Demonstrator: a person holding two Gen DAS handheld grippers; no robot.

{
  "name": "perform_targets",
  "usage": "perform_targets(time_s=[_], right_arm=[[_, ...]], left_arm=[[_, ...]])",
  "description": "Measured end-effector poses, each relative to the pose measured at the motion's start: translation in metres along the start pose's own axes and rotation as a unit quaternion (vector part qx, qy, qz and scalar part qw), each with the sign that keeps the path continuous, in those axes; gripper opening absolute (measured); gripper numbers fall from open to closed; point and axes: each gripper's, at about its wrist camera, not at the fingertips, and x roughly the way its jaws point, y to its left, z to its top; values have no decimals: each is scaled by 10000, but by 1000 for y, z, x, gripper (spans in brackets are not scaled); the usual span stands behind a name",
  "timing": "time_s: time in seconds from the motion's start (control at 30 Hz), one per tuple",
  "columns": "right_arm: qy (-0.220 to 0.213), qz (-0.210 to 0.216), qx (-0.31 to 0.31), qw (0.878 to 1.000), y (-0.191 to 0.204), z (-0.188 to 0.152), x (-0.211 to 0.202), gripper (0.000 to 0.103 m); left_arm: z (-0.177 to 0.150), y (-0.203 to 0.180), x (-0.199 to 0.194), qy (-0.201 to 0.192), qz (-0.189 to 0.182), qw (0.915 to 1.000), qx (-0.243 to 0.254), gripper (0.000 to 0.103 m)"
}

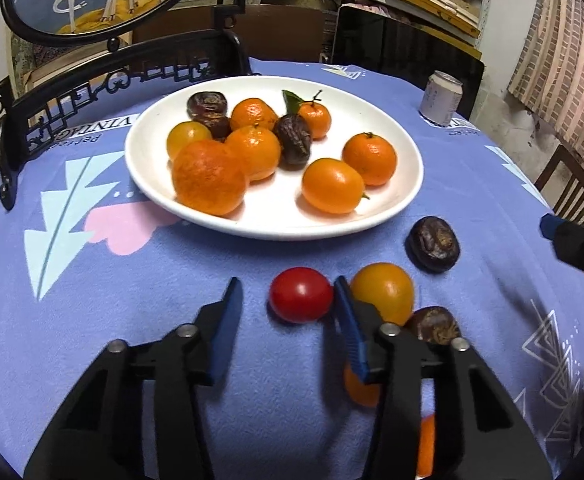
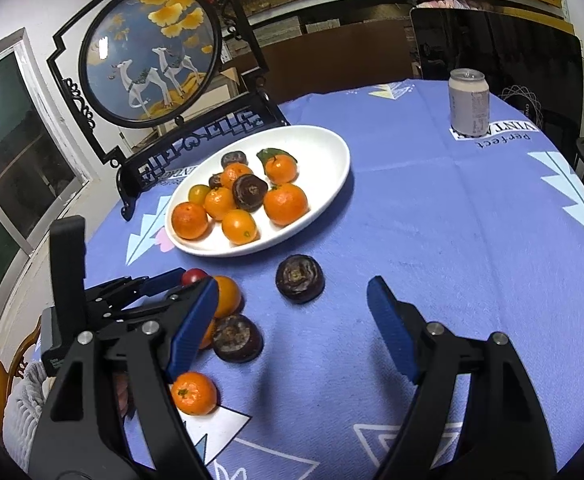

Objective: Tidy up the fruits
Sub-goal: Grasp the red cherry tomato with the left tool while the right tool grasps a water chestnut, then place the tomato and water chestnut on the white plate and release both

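A white plate (image 1: 392, 216) (image 2: 332, 184) holds several oranges and dark brown fruits. On the blue cloth in front of it lie a red tomato (image 1: 300, 295) (image 2: 193, 276), a yellow-orange fruit (image 1: 384, 291) (image 2: 228, 296), two dark brown fruits (image 1: 433, 243) (image 2: 300, 278) (image 1: 436, 324) (image 2: 238, 338) and a small orange (image 2: 194, 393). My left gripper (image 1: 288, 292) is open, low over the cloth, with the tomato just ahead between its fingertips. My right gripper (image 2: 292, 300) is open and empty, above the cloth near the loose dark fruit.
A drink can (image 1: 441, 98) (image 2: 469, 102) stands at the far right of the table. A black framed round deer picture (image 2: 150, 50) on a stand rises behind the plate. Chairs stand beyond the table edge (image 1: 576, 188).
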Motion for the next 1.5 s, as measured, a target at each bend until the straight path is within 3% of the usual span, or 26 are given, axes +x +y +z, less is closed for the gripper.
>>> perform_targets(time_s=[0.07,0.17,0.33,0.43,0.57,0.87,1.03,1.17,1.33,1.5], right_arm=[[35,-34,11,10000,-1,0,3,78],[55,-79,27,10000,-3,0,6,78],[79,-216,44,9997,-8,-2,14,78],[210,-256,-81,9994,-4,-6,26,71],[342,-336,-362,9982,8,-10,41,62],[443,-703,-682,9942,19,-9,69,62],[540,-811,-723,9926,17,-10,83,50],[586,-678,-677,9937,16,-9,85,40],[577,-643,-632,9943,16,-9,84,40],[459,-536,-498,9963,10,-8,66,40]], left_arm=[[-1,-2,0,1,-99,9999,26,34],[-3,-4,-3,-14,-182,9998,36,32],[-9,4,-17,-143,260,9995,69,31],[-12,20,-31,-249,442,9986,-162,31],[-16,30,-35,-224,462,9981,-346,31],[-19,19,-23,-66,447,9989,-83,31],[-20,19,-21,-44,435,9990,-85,31],[-20,19,-21,-43,429,9990,-86,31],[-20,19,-20,-27,353,9993,-137,31],[-18,18,-33,-272,405,9987,-155,31]])
